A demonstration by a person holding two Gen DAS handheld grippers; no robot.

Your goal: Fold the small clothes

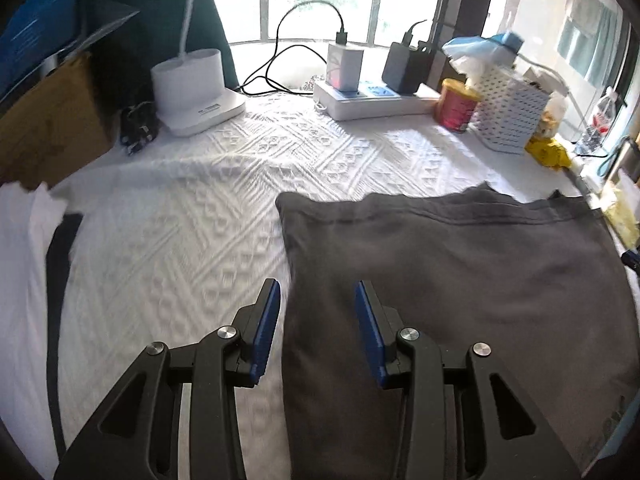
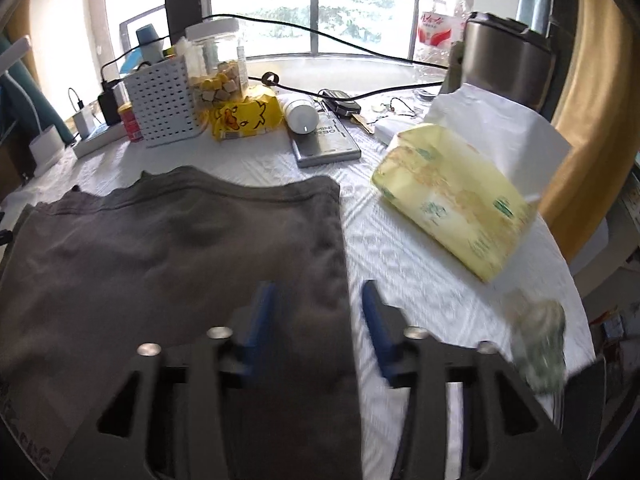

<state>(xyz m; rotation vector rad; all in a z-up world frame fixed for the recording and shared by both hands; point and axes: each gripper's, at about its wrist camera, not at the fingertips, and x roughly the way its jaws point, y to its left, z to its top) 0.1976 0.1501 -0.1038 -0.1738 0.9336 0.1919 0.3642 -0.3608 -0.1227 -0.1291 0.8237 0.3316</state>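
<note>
While the dark grey cotton garment (image 1: 460, 280) lies flat on the white embossed tablecloth (image 1: 192, 240), left gripper (image 1: 316, 322) and right gripper (image 2: 316, 320) hover part-open, empty, astride its side edges; both should pinch matching edges evenly.

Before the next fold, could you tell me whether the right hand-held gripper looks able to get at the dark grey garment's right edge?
Probably yes: the right hand-held gripper stands open astride the dark grey garment, nothing between.

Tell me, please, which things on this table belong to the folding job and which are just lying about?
Job: grey garment, left gripper, right gripper.

Lying about: white basket, yellow tissue pack, power strip, red tin, snack jar, water bottle.
</note>
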